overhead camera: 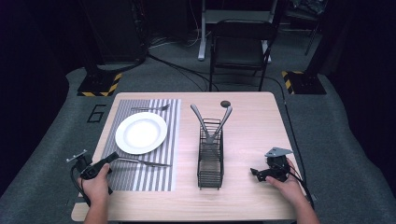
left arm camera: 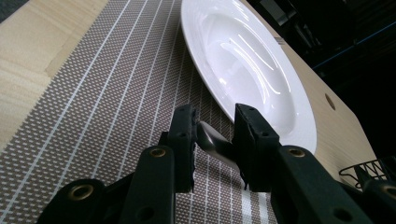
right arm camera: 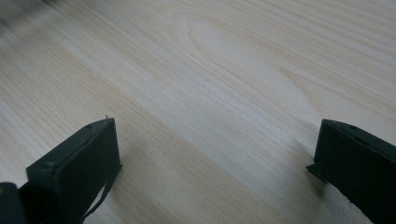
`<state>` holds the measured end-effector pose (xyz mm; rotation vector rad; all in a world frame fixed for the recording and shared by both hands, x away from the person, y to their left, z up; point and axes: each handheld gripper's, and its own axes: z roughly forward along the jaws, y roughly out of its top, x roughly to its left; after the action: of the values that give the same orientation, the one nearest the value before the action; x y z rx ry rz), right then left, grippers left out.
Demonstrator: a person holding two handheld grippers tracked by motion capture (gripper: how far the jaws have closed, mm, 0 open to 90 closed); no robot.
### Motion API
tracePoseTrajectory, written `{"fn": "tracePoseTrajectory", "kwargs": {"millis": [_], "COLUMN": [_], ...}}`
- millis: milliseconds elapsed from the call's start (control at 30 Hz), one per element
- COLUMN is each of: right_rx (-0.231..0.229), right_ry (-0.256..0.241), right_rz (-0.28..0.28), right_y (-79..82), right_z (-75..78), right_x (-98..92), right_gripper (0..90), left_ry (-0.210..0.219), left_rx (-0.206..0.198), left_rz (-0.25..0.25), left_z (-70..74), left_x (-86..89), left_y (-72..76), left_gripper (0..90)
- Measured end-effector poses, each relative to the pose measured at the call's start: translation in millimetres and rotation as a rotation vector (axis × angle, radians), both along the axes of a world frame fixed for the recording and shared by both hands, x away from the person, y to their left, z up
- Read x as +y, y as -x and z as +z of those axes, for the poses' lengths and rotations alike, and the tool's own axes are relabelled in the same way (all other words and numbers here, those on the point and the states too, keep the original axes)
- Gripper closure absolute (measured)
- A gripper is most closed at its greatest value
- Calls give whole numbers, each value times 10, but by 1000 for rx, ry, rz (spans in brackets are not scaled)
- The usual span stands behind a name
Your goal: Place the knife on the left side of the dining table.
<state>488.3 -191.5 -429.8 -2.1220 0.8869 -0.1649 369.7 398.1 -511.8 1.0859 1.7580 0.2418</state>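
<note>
Dark studio floor and an empty chair frame the pale wooden tabletop where we work at a place setting. Our left claw sits at the near left corner of the striped placemat, its jaws drawn in against the handle end of a knife that lies flat on the mat just in front of the white plate; in the left gripper view the dark metal handle sits squeezed between the two jaws, low over the weave. A fork rests on the mat beyond the plate. Mid-table stands a black wire caddy with two utensils leaning out of its far end.

Our right claw waits near the right edge, well apart from the caddy, its jaws spread wide over bare wood and holding nothing.

We judge the step in hand to be the grasp on the knife, either just taken or about to be let go; which of the two we cannot tell. If it is a pick-up, the next move calls for a level lift clear of the plate rim, then a carry toward the caddy.
</note>
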Motion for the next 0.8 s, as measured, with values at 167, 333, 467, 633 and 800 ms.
{"fn": "tracePoseTrajectory", "kwargs": {"millis": [167,333,467,633,800], "right_rx": [0,0,0,0,0], "right_ry": [-1,0,0,0,0], "right_rz": [0,0,0,0,0], "right_y": [0,0,0,0,0], "right_z": [0,0,0,0,0], "right_x": [0,0,0,0,0], "right_gripper": [0,0,0,0,0], "left_ry": [8,18,28,30,27], "left_rx": [12,18,28,49,61], "left_rz": [7,9,15,10,8], "left_z": [-31,-71,-112,-152,-178], "left_x": [5,20,29,48,55], "left_y": [-10,-14,-6,-3,-5], "left_gripper": [691,689,686,678,675]}}
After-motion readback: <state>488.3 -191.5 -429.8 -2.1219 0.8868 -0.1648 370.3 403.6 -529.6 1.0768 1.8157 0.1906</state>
